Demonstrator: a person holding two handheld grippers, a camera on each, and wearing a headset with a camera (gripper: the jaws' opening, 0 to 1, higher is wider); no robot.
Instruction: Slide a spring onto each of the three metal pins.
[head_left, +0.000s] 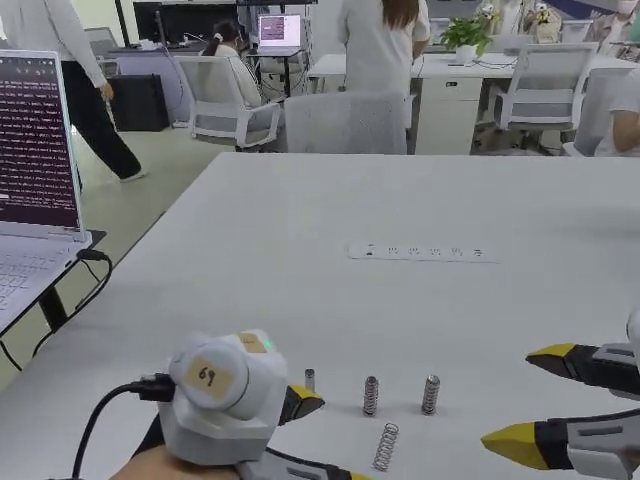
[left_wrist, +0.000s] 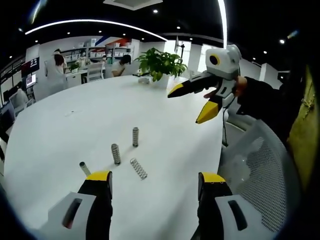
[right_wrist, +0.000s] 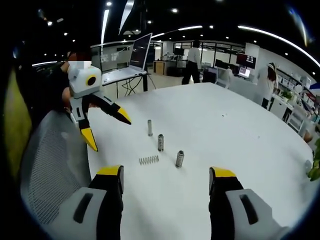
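Ahead, broad table (head_left: 430, 310) beyond pins (head_left: 310, 380) and loose spring (head_left: 386, 446).

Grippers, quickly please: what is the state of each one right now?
Left gripper: open, jaws wide apart, holding nothing.
Right gripper: open, jaws wide apart, holding nothing.

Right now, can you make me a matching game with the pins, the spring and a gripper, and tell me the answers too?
Things, as the head view shows them:
1. leftmost pin
2. rightmost pin
3. loose spring
4. right gripper

States:
A. open, holding nothing
B. lying flat on the table
C. upright and bare
D. upright, with a fitted spring around it

Pairs: 1-C, 2-D, 3-B, 4-A.
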